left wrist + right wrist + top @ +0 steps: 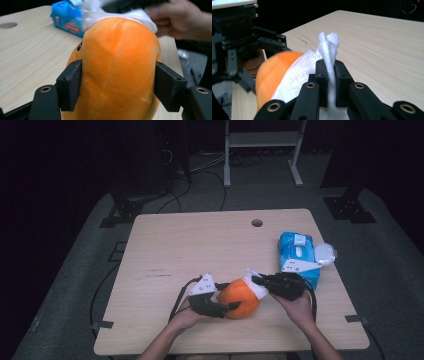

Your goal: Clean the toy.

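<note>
High view, toy: an orange plush toy [239, 299] lies on the wooden table [200, 245], near the front edge and a little right of the middle.
High view, left gripper: the left gripper [231, 307] comes in from the left, held in the person's left hand [187, 316], with its fingers at the toy's near side.
High view, right gripper: the right gripper [257, 280] reaches in from the right, held in the right hand [298, 307], and meets a white tissue [253, 285] draped over the toy's upper right part.
High view, pack: a blue tissue pack [298, 256] sits near the table's right edge, just beyond the right gripper.
Left gripper view, fingers: the two black fingers [70, 85] stand partly open and press on the toy [120, 70] from either side, so the toy is gripped between them.
Left gripper view, background: the tissue [140, 15] lies over the far top of the toy, and the blue pack [67, 18] rests on the table behind it.
Right gripper view, fingers: the fingers [342, 82] are almost fully closed and pinch a bunched fold of the tissue [328, 50], which stands up between them.
Right gripper view, toy: the tissue spreads leftward onto the orange toy [272, 75], with the left gripper [284, 41] against the toy's far side.
</note>
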Available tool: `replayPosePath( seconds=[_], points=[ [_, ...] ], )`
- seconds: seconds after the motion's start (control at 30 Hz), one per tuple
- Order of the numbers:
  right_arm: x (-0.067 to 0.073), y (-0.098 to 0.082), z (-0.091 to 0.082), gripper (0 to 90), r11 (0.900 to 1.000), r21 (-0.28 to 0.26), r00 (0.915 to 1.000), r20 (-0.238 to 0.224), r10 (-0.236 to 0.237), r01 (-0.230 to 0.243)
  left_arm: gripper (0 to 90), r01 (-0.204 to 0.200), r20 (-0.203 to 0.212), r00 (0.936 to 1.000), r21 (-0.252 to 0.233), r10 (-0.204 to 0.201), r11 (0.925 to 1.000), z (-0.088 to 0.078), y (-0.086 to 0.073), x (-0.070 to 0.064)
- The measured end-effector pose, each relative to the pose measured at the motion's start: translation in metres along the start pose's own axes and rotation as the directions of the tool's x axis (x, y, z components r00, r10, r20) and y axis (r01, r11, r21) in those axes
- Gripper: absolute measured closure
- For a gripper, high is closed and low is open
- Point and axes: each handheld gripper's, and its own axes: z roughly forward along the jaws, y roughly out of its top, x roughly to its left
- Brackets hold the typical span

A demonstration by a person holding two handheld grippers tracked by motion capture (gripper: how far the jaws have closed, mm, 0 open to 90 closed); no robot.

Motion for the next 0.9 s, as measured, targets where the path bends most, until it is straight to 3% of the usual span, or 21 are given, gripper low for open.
replayPosePath(
  seconds=[0.07,0.27,0.4,0.6,0.8,0.9],
  points=[
    [0.0,-0.001,0.001,82.5,1.0,-0.006,0.9999,-0.01,0.012,-0.012,30.1,0.023,-0.001,0.9997,-0.008,-0.023,0.9997,-0.001,-0.001,0.003],
    [0.011,0.002,0.001,82.4,1.0,-0.029,0.9998,-0.016,-0.007,0.007,29.4,0.038,-0.02,0.9991,-0.009,-0.038,0.9992,0.0,0.0,0.002],
    [0.02,0.006,0.002,82.4,0.998,-0.038,0.9987,-0.021,-0.048,0.047,28.6,0.038,-0.041,0.9984,-0.003,-0.038,0.9993,0.001,0.0,0.001],
    [0.031,0.011,0.003,82.4,0.995,-0.045,0.9951,-0.039,-0.09,0.089,28.1,0.073,-0.056,0.9957,-0.017,-0.073,0.9972,0.004,0.001,0.001],
    [0.047,0.013,0.012,82.3,0.989,-0.032,0.985,-0.09,-0.147,0.145,27.0,0.065,-0.088,0.9939,-0.017,-0.066,0.9977,0.008,0.001,-0.005],
    [0.048,0.015,0.012,82.3,0.984,-0.028,0.9813,-0.074,-0.177,0.176,27.2,0.076,-0.094,0.9925,-0.025,-0.078,0.9968,0.008,0.001,-0.006]
  ],
)
